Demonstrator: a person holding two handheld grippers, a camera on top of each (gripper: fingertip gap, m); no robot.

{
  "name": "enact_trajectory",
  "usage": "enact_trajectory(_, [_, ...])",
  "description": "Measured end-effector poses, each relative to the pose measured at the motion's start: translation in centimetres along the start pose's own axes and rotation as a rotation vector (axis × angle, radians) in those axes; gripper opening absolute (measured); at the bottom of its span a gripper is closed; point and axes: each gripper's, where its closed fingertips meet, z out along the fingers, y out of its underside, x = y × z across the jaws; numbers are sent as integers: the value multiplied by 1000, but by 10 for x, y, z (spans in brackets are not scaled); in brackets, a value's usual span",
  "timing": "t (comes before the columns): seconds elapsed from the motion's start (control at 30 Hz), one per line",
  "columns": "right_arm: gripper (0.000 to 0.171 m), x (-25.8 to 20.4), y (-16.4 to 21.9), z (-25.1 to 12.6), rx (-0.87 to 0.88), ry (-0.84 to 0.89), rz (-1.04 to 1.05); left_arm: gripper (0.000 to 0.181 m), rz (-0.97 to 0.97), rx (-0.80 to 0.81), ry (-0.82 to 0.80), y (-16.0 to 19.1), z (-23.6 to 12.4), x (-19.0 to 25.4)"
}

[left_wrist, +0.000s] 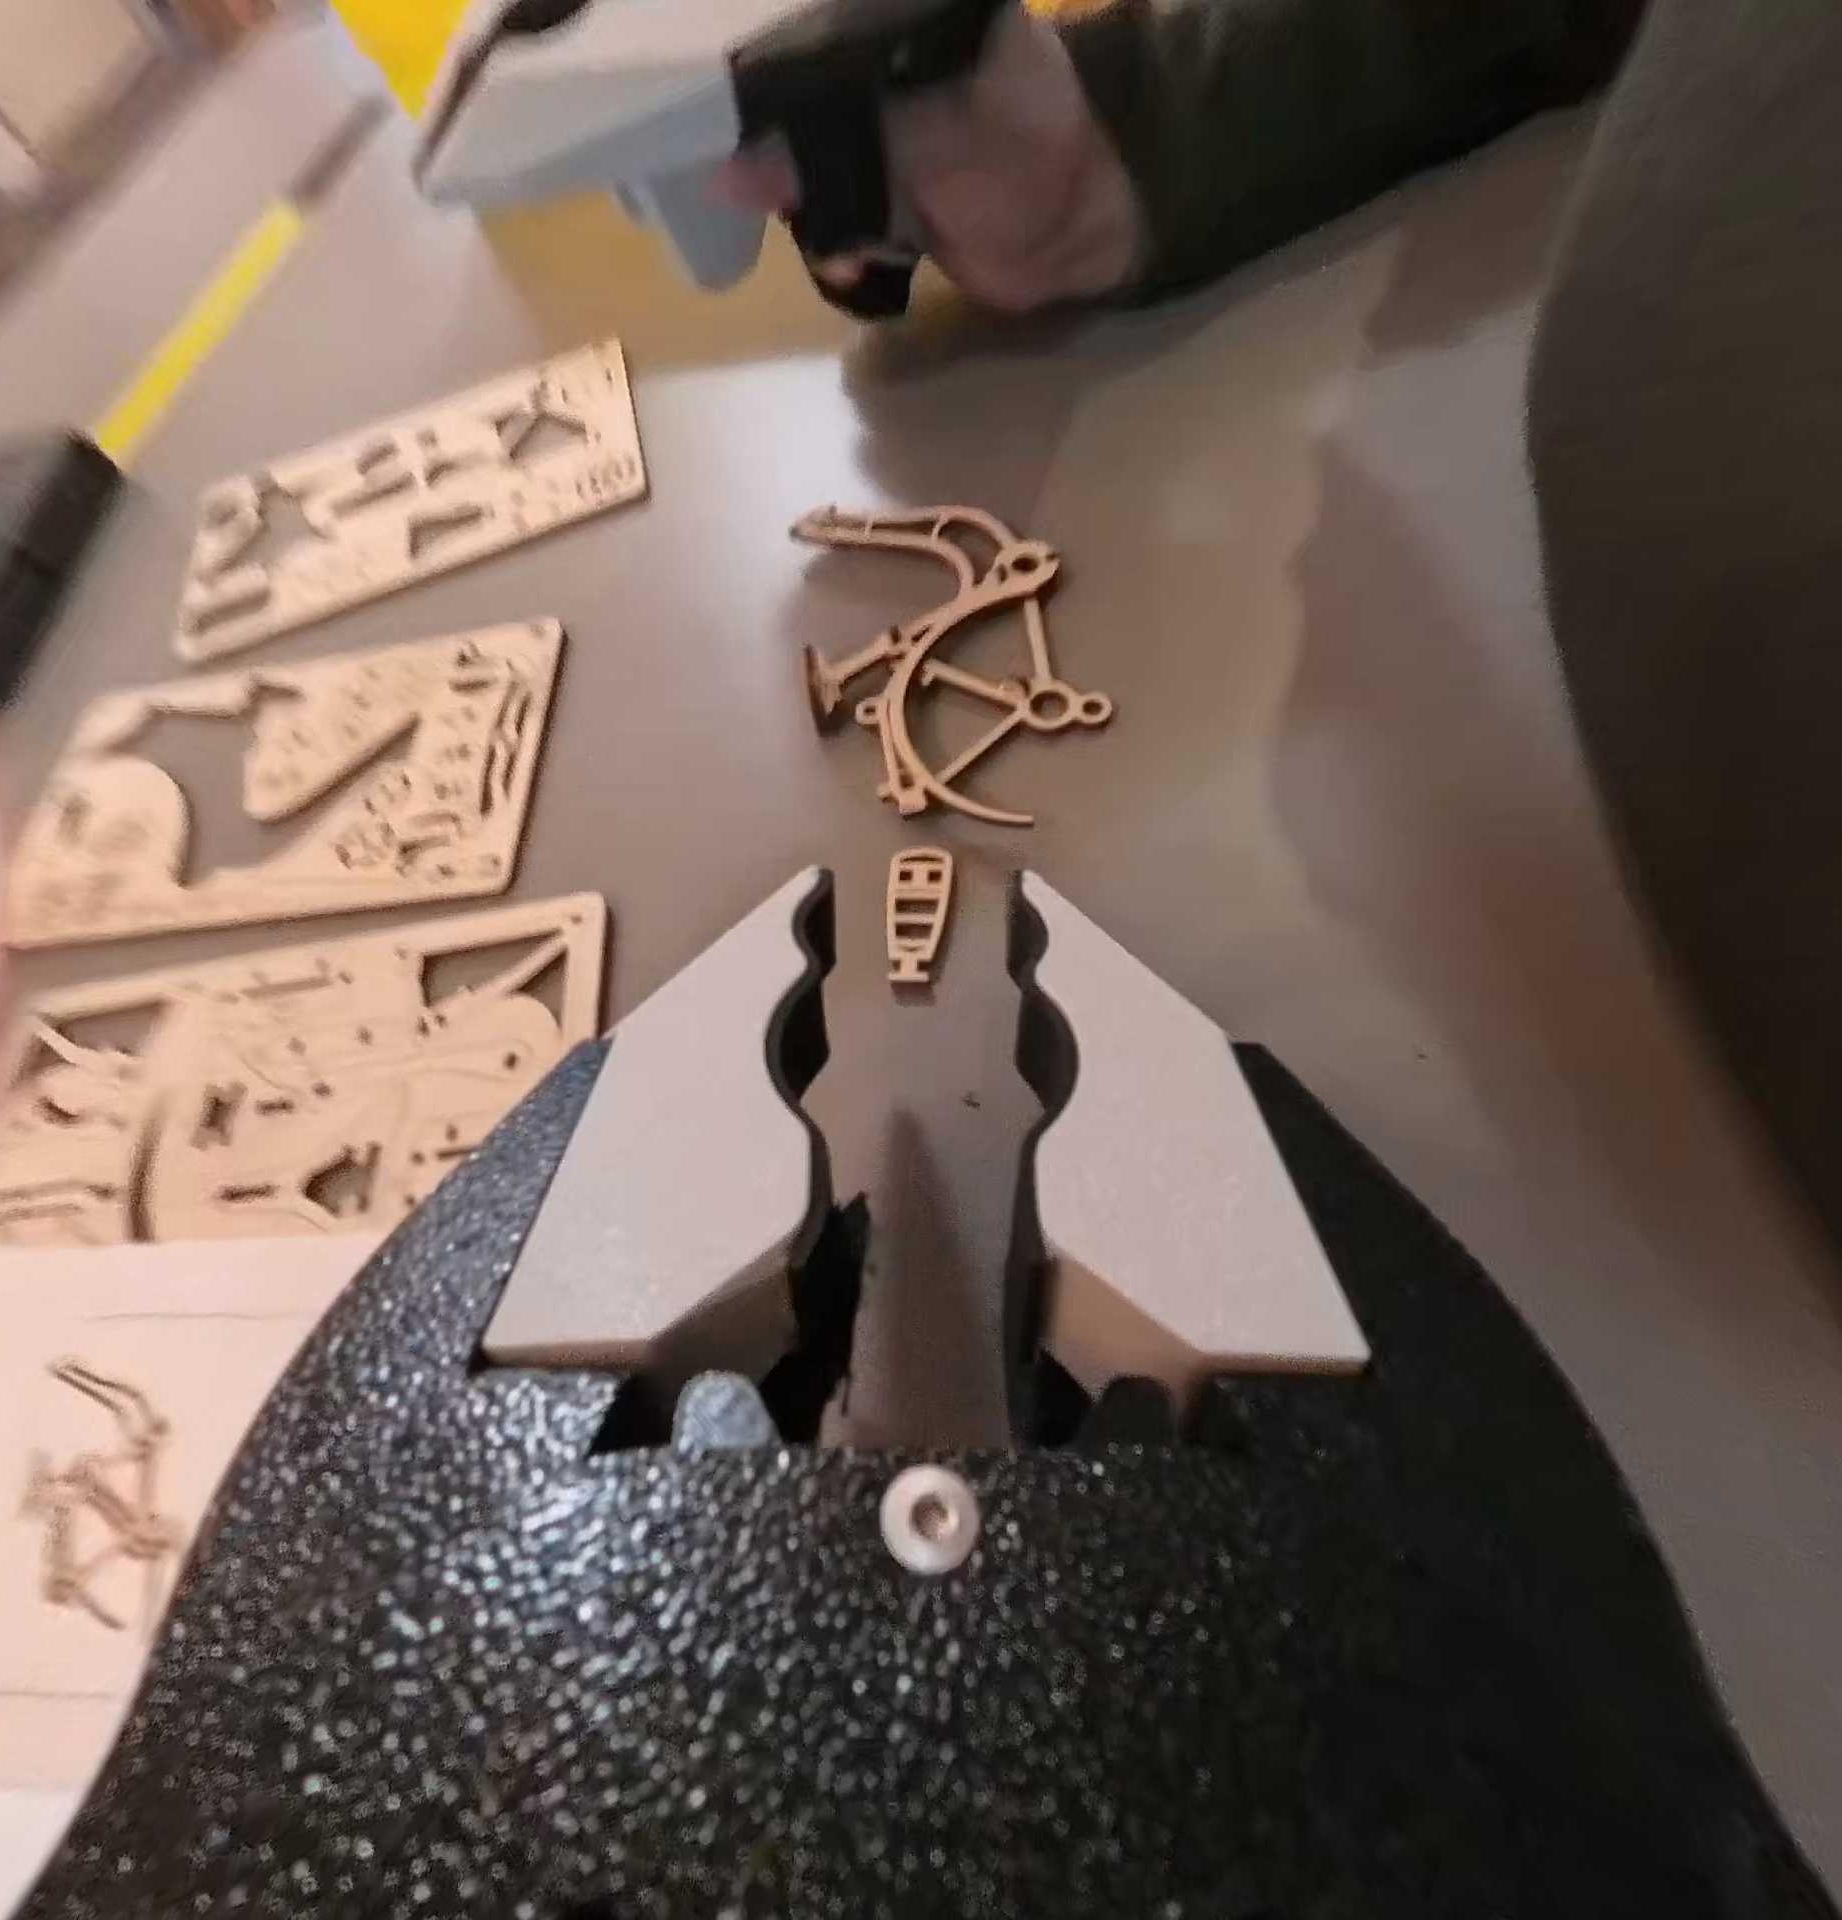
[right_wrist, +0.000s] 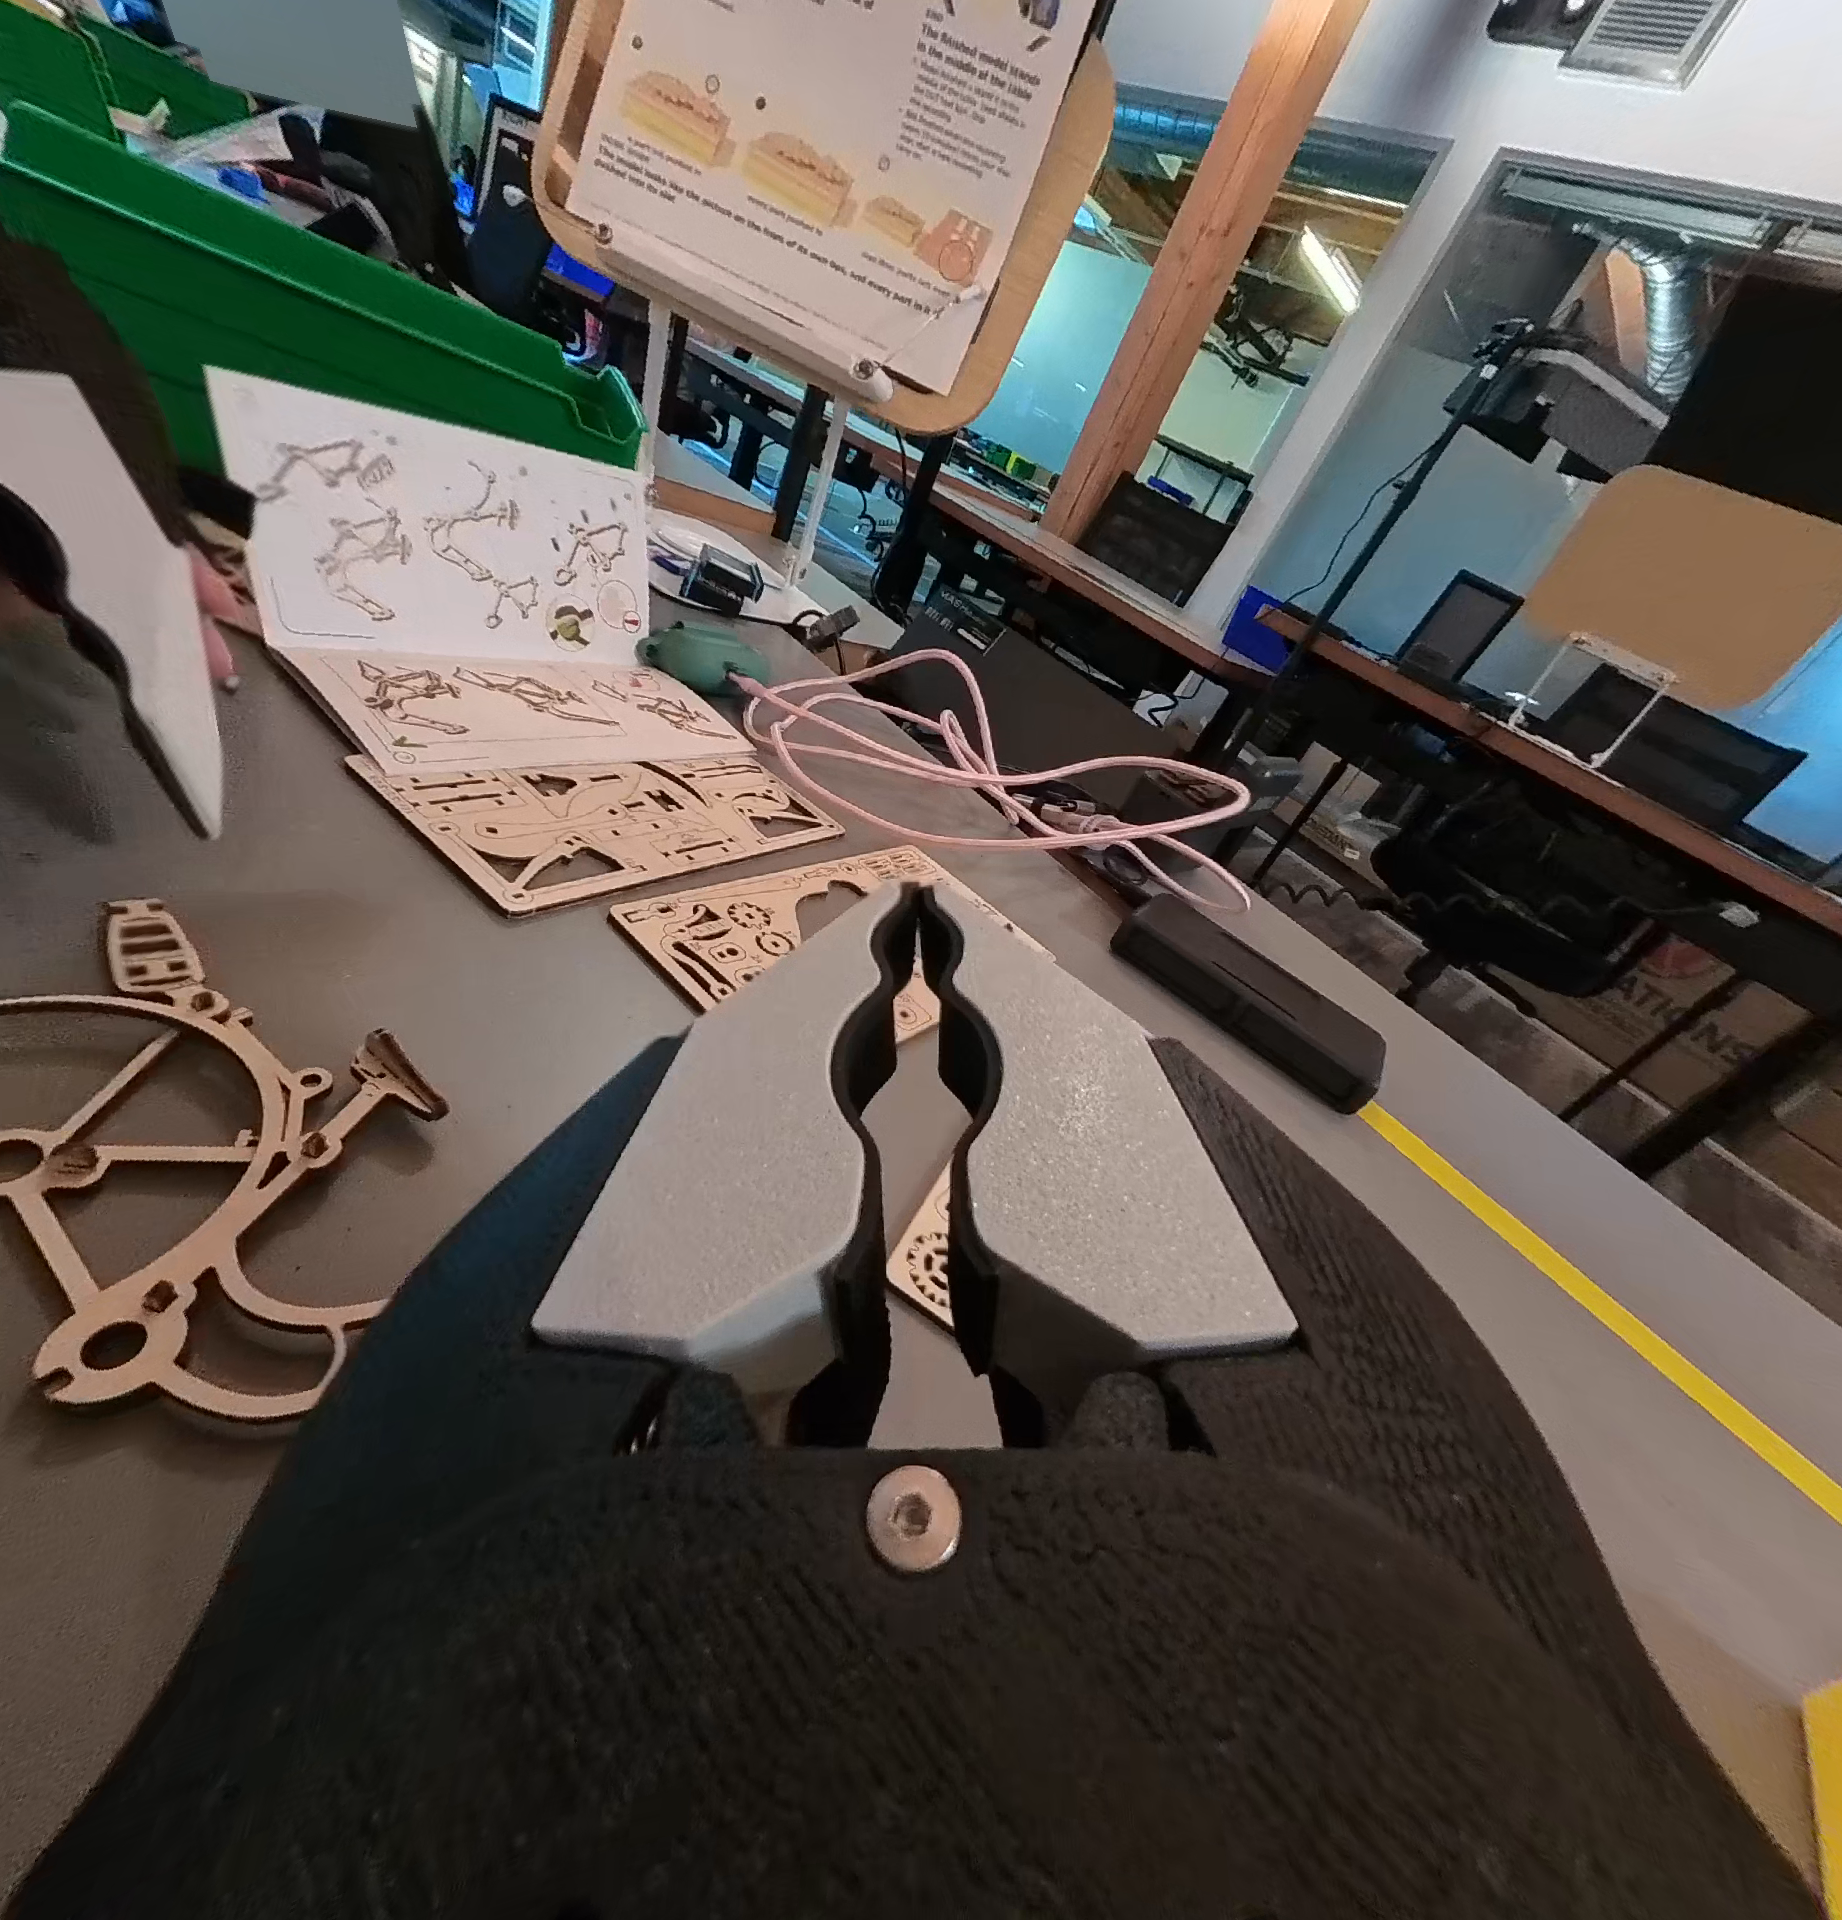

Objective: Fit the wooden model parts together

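A flat wooden bicycle-frame assembly [left_wrist: 948, 665] lies on the grey table; it also shows at the left of the right wrist view [right_wrist: 158, 1174]. A small slotted wooden piece [left_wrist: 915, 914] lies loose just short of it, between the tips of my left gripper [left_wrist: 922, 888], which is open and empty above the table. In the right wrist view this small piece [right_wrist: 153, 945] rests by the assembly's curved end. My right gripper [right_wrist: 915, 902] is shut and empty, over a wooden part sheet [right_wrist: 751, 935], to the right of the assembly. It also shows far off in the left wrist view [left_wrist: 626, 145], held by a gloved hand.
Three laser-cut part sheets [left_wrist: 304, 790] lie at the left. An open instruction booklet [right_wrist: 460, 582] stands behind them by a green bin [right_wrist: 273, 291]. A pink cable [right_wrist: 979, 769], a black box [right_wrist: 1249, 997] and yellow edge tape [right_wrist: 1582, 1309] lie at the right. There is about 15 cm between the tips of the two grippers.
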Motion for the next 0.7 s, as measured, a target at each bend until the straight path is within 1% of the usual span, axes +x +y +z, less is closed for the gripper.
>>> enact_trajectory(0.07, [0, 0, 1, 1, -5, -2, -4, 31, -109, -57, 14, 9, 4, -3])
enact_trajectory(0.13, [0, -1, 0, 1, -2, 0, -11, 36, -152, -68, 9, 12, 6, -5])
enact_trajectory(0.23, [0, -1, 1, 2, -8, -2, -8, 28, -189, -103, 14, 18, 10, -3])
enact_trajectory(0.3, [0, -2, 1, 2, -5, -6, -8, 24, -214, -90, 41, 18, 11, 0])
enact_trajectory(0.57, [0, -8, -1, 2, 8, -38, -16, 7, -208, -91, 36, 20, 9, -3])
enact_trajectory(0.7, [0, -12, -3, 2, 14, -51, -32, 6, -189, -88, 22, 19, 8, -3])
